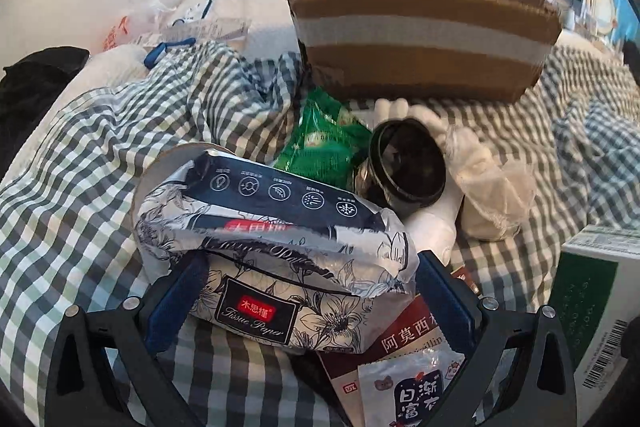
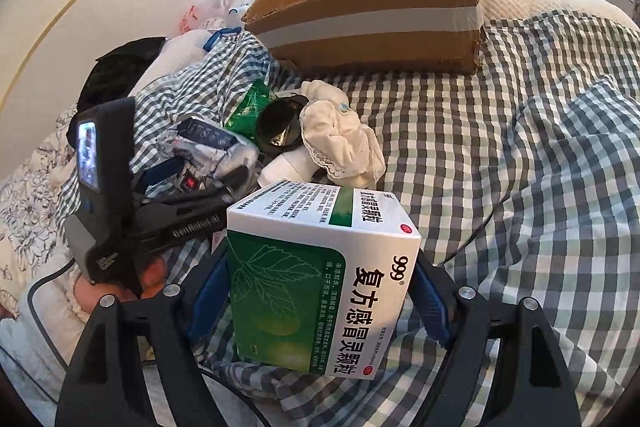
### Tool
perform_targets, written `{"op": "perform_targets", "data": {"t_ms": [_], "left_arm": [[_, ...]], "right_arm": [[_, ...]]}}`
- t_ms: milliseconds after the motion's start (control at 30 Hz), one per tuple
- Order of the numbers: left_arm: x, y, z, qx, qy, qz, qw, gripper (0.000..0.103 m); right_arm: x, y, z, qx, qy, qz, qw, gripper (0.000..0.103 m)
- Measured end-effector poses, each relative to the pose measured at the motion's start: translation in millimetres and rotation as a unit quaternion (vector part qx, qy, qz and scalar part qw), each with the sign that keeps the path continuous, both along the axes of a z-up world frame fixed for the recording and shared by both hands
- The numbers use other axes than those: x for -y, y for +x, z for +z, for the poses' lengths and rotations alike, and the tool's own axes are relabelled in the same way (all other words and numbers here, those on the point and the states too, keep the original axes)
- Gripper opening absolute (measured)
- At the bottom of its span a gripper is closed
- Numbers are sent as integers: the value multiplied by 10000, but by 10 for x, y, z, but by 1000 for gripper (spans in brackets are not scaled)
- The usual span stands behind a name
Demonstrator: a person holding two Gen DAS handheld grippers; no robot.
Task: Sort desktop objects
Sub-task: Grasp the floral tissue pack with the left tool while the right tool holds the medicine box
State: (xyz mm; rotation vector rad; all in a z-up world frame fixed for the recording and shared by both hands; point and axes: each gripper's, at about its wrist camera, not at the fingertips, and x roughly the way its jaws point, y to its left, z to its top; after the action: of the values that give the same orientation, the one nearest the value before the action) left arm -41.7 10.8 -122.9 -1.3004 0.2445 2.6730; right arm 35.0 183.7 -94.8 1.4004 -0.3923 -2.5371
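A floral tissue pack [image 1: 280, 251] lies between the blue pads of my left gripper [image 1: 310, 301], and both pads touch its sides. The right wrist view shows that gripper [image 2: 188, 183] and the tissue pack [image 2: 208, 143] from the side, with a hand [image 2: 150, 277] on the handle. My right gripper [image 2: 320, 291] is shut on a green and white medicine box [image 2: 320, 287], held above the checked sheet; its edge shows at the right of the left wrist view [image 1: 592, 287]. An open cardboard box [image 1: 420, 67] [image 2: 372, 39] stands behind the pile.
Behind the tissue pack lie a green packet [image 1: 324, 143], a black round jar [image 1: 408, 163] and a white lacy cloth [image 1: 488, 179]. A red and white pill box [image 1: 408, 339] and a sachet [image 1: 408, 387] lie under my left gripper. A black garment [image 1: 36, 75] sits far left.
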Motion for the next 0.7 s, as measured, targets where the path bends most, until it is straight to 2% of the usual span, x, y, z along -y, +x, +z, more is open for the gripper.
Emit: {"op": "perform_targets", "data": {"t_ms": [67,133,200,300,333,367,467,633,700], "left_arm": [[52,2,46,-31,141,10,9999,77],[92,32,86,-2,401,-86,9992,65],[85,70,110,-5,477,-196,9987,40],[61,107,120,11,484,-287,9984,26],[69,115,123,17,525,-293,9982,26],[82,137,140,3,588,-295,9978,18],[131,212,245,-161,747,-300,9966,15],[200,343,490,-501,1143,-387,9914,15],[199,381,571,-606,1183,-421,9902,15]], "right_arm": [[19,13,7,-8,39,8,10000,80],[46,26,20,-30,82,25,10000,80],[78,56,46,-64,134,34,9999,80],[111,93,87,-122,196,33,9997,80],[116,97,97,-141,209,35,9997,80],[129,105,110,-163,227,34,9996,80],[150,132,141,-211,251,23,9995,80],[186,168,188,-299,301,42,9991,80],[189,174,200,-331,317,37,9989,80]]}}
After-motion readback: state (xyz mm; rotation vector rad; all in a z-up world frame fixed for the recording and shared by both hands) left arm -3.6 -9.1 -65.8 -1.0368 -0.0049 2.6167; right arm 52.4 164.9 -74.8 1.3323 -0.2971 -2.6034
